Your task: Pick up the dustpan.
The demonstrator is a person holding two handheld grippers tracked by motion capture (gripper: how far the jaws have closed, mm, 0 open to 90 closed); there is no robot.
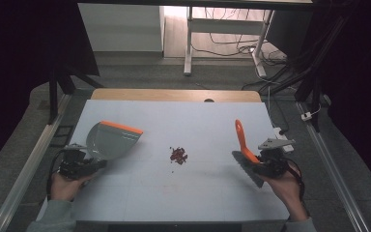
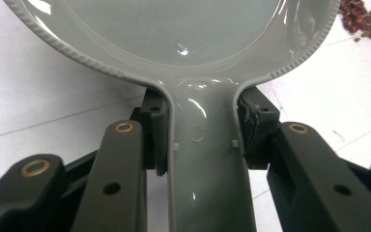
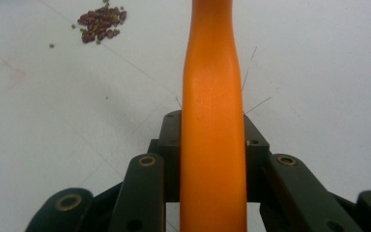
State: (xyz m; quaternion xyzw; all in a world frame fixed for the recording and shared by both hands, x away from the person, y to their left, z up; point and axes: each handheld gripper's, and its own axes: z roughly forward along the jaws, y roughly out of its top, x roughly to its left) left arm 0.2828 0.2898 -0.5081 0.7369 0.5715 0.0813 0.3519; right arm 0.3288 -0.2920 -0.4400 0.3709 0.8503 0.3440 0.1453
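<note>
A grey dustpan (image 1: 107,140) with an orange front lip (image 1: 121,127) hangs over the left of the white table. My left gripper (image 1: 92,164) is shut on the dustpan's handle (image 2: 204,150), one jaw on each side. At the right, my right gripper (image 1: 260,166) is shut on the orange handle (image 3: 212,121) of a hand brush (image 1: 244,145), whose dark bristles (image 1: 248,170) point down toward the table's near edge. A small pile of reddish-brown bits (image 1: 178,155) lies mid-table between the two tools. That pile (image 3: 100,21) lies ahead and left in the right gripper view, and the same pile (image 2: 362,17) sits past the pan's right rim.
The white table surface (image 1: 198,121) is bordered by a wooden strip (image 1: 174,94) at the far edge. A power strip (image 1: 282,134) lies off the table's right side. Desk legs and cables (image 1: 232,43) stand on the floor beyond.
</note>
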